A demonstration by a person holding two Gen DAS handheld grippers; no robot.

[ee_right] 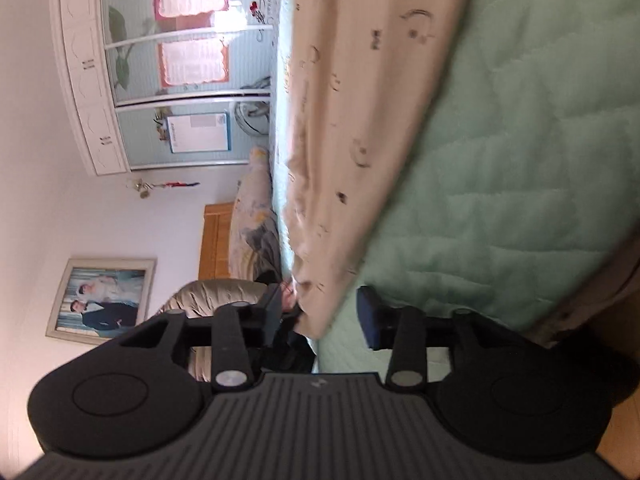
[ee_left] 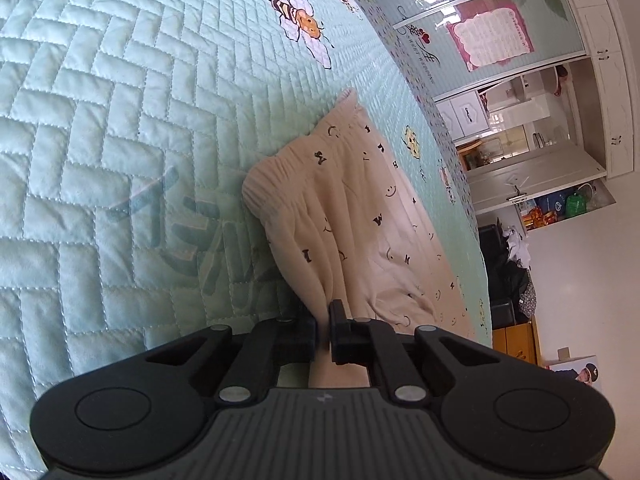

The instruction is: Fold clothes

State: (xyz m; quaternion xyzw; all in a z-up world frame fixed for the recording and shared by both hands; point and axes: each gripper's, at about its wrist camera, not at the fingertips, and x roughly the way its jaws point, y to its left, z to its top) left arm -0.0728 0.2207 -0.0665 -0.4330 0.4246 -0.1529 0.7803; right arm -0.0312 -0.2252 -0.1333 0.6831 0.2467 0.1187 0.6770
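Observation:
Cream trousers (ee_left: 344, 208) printed with small letters and smiley faces lie on a mint quilted bedspread (ee_left: 120, 120), their elastic waistband towards the far end. My left gripper (ee_left: 324, 320) is shut on a bunched fold of the trousers at their near end. In the right wrist view the camera is rolled sideways, and the trousers (ee_right: 360, 100) run away from me over the bedspread (ee_right: 500, 160). A corner of the fabric hangs between the fingers of my right gripper (ee_right: 320, 312). The jaws stand apart, with a clear gap to the blue pad (ee_right: 366, 316).
A wardrobe with sliding glass doors (ee_left: 480, 20) stands past the bed's far edge, next to an open doorway (ee_left: 520, 140) and dark furniture (ee_left: 504, 264). A wooden headboard (ee_right: 218, 240), pillows (ee_right: 256, 208) and a framed photo (ee_right: 104, 298) show in the right wrist view.

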